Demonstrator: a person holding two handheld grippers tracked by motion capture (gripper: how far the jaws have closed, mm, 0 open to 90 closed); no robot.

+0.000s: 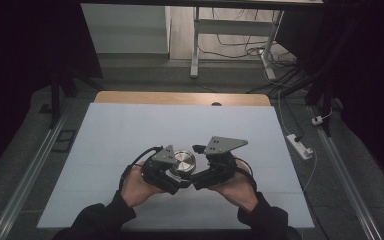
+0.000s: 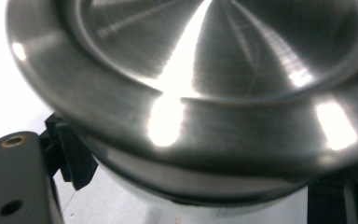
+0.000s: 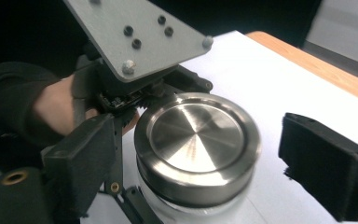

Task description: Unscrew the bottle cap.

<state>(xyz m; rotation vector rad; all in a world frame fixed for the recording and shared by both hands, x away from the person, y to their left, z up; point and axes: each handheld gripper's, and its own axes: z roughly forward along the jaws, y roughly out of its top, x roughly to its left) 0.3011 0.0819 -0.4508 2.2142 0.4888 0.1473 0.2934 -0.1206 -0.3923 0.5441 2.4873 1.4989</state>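
Reaching in from the near edge in dark sleeves (image 1: 260, 220), gripping the left tool (image 2: 191, 186) with the left hand (image 1: 137, 187) and the right tool (image 3: 205, 158) with the right hand (image 1: 237, 187). Bringing both together around a jar (image 3: 191, 210) topped by a brushed metal lid (image 3: 198, 135), near the middle of the white tabletop (image 1: 130, 130), slightly toward its near side. Flanking the jar's pale body just under the lid's rim with the left tool's two black jaws, one on each side; hiding the contact beneath that overhanging rim, so leaving it impossible to tell whether clenched or released. Holding the right tool released, with its jaws spread wide on either side of the lid: keeping one jaw close by the lid's edge and the other well apart, with bare tabletop showing in the gap. Catching bright streaks of light across the lid's flat top and rounded shoulder. Carrying a grey three-cornered plate (image 1: 225, 145) on top of the right tool, tilted above the lid's right side. Showing a wooden edge (image 1: 180, 97) along the tabletop's far side, and a white power strip (image 1: 300, 146) lying on the floor off to the right.
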